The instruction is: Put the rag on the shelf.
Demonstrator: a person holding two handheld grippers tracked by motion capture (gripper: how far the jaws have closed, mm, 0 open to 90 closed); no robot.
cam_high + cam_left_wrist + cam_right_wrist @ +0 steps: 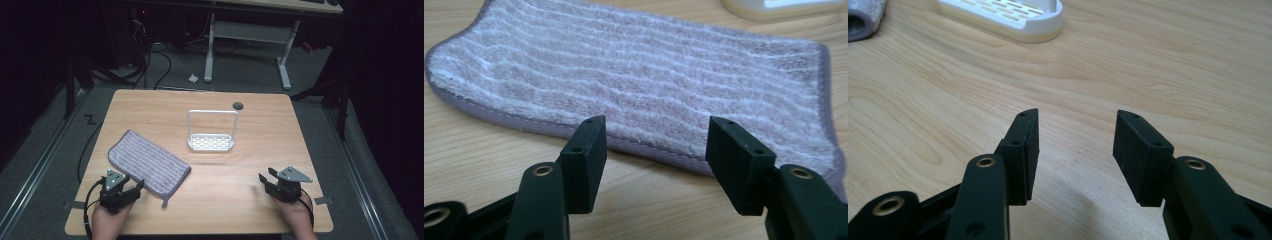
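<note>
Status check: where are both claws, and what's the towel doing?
Left claw open, at the towel's near edge, not gripping. Right claw open over bare table. Towel flat, folded. White rack beyond, untouched.

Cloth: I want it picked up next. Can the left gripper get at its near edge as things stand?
Probably yes. The left gripper is open, with the cloth lying flat just ahead of its jaws and only bare table between them.

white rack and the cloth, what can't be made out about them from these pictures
- White rack: left gripper view cuts it off at the top edge; right gripper view crops its frame, leaving its slotted base.
- Cloth: underside hidden against the table; right gripper view shows one blurred corner.
- Cloth's near corner tag: too small in high view.
</note>
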